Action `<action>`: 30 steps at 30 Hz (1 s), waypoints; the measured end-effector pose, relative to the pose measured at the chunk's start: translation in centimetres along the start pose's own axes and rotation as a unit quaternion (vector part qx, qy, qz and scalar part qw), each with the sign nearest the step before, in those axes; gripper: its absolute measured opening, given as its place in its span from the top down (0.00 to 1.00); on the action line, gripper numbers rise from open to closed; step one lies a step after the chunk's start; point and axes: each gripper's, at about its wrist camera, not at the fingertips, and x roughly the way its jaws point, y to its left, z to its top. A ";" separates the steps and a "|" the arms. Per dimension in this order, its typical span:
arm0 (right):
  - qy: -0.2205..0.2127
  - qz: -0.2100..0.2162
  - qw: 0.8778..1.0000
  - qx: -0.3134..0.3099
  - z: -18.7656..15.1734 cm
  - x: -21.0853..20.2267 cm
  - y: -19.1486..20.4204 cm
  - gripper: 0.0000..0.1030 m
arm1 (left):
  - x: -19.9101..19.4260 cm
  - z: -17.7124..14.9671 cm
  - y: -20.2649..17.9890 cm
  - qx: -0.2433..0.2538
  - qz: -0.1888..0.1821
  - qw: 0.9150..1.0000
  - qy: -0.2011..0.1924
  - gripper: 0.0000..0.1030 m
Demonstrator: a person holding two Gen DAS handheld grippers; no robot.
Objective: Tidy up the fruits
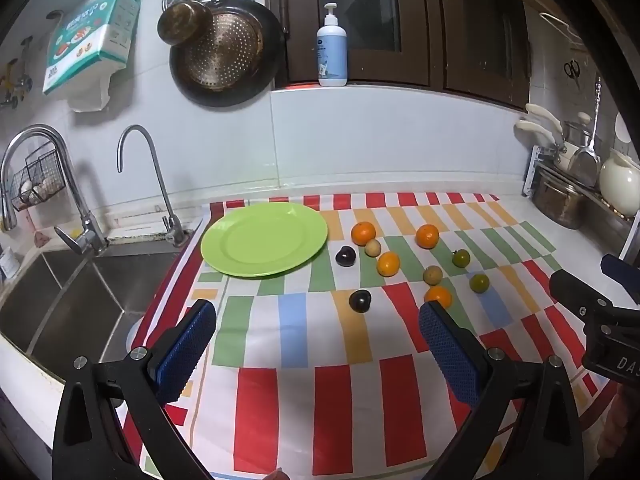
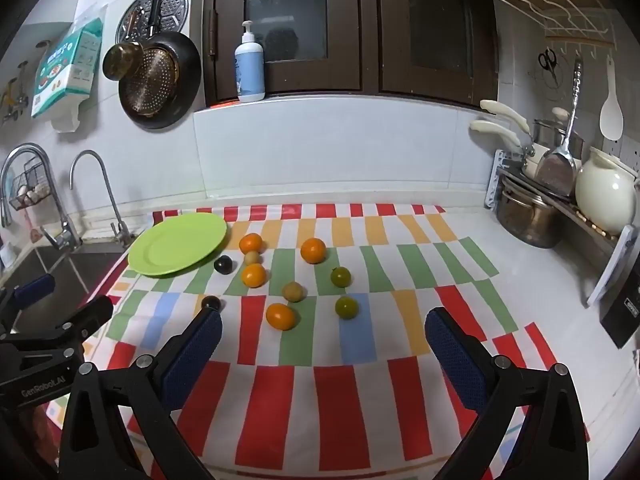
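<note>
Both grippers [image 1: 318, 338] [image 2: 323, 340] have black frames, silver screws, and jaws faced with textured blue pads.

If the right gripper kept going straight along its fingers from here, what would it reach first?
Probably the nearest orange fruit, which lies on the striped cloth just ahead between the open jaws of the right gripper. Bare cloth comes before it, so a steep enough path would meet the cloth first; depth is hard to judge.
</note>
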 end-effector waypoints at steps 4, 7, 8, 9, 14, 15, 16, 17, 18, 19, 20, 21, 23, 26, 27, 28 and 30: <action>-0.001 0.003 1.000 0.001 -0.2 -0.1 0.0 0.00 | -0.3 0.1 0.7 -0.003 -0.005 1.000 -0.005 0.00; -0.002 0.003 1.000 -0.001 0.0 -0.4 0.1 0.00 | -0.6 0.4 1.1 -0.005 -0.006 1.000 -0.011 0.00; -0.002 0.004 1.000 -0.001 0.2 -0.2 0.2 0.00 | -0.8 0.7 1.1 -0.005 -0.004 1.000 -0.013 0.00; -0.003 0.004 1.000 -0.002 0.1 -0.2 0.3 0.00 | -0.7 0.8 0.9 -0.004 -0.004 1.000 -0.015 0.00; -0.004 0.005 1.000 -0.003 0.1 -0.1 0.5 0.00 | -1.0 0.7 0.7 -0.008 0.002 1.000 -0.021 0.00; -0.004 0.006 1.000 -0.002 0.1 -0.1 0.5 0.00 | -0.9 0.6 0.7 -0.009 0.003 1.000 -0.022 0.00; -0.004 0.007 1.000 -0.002 0.1 -0.1 0.4 0.00 | -1.0 0.6 0.7 -0.008 0.003 1.000 -0.023 0.00; -0.005 0.008 1.000 -0.003 0.2 -0.3 0.5 0.00 | -1.0 0.6 0.8 -0.008 0.004 1.000 -0.024 0.00; -0.005 0.008 1.000 -0.003 0.2 -0.3 0.6 0.00 | -1.0 0.6 0.8 -0.008 0.003 1.000 -0.025 0.00; -0.006 0.009 1.000 -0.003 0.2 -0.3 0.6 0.00 | -1.0 0.5 0.9 -0.008 0.002 1.000 -0.026 0.00; -0.006 0.009 1.000 -0.003 0.2 -0.3 0.6 0.00 | -1.0 0.6 1.0 -0.009 0.001 1.000 -0.026 0.00; -0.007 0.009 1.000 -0.003 0.2 -0.3 0.7 0.00 | -1.0 0.5 0.9 -0.009 0.001 1.000 -0.026 0.00; -0.007 0.009 1.000 -0.003 0.2 -0.4 0.7 0.00 | -1.0 0.5 0.9 -0.008 0.000 1.000 -0.026 0.00; -0.010 0.008 1.000 -0.005 0.3 -0.5 0.9 0.00 | -1.1 0.7 0.9 -0.009 -0.001 1.000 -0.030 0.00; -0.010 0.008 1.000 -0.005 0.3 -0.5 0.9 0.00 | -1.2 0.6 0.9 -0.009 -0.001 0.999 -0.031 0.00; -0.011 0.007 1.000 -0.005 0.3 -0.5 0.9 0.00 | -1.2 0.6 0.9 -0.008 -0.001 0.999 -0.032 0.00; -0.012 0.007 1.000 -0.006 0.3 -0.6 1.0 0.00 | -1.1 0.6 0.9 -0.009 -0.002 0.999 -0.031 0.00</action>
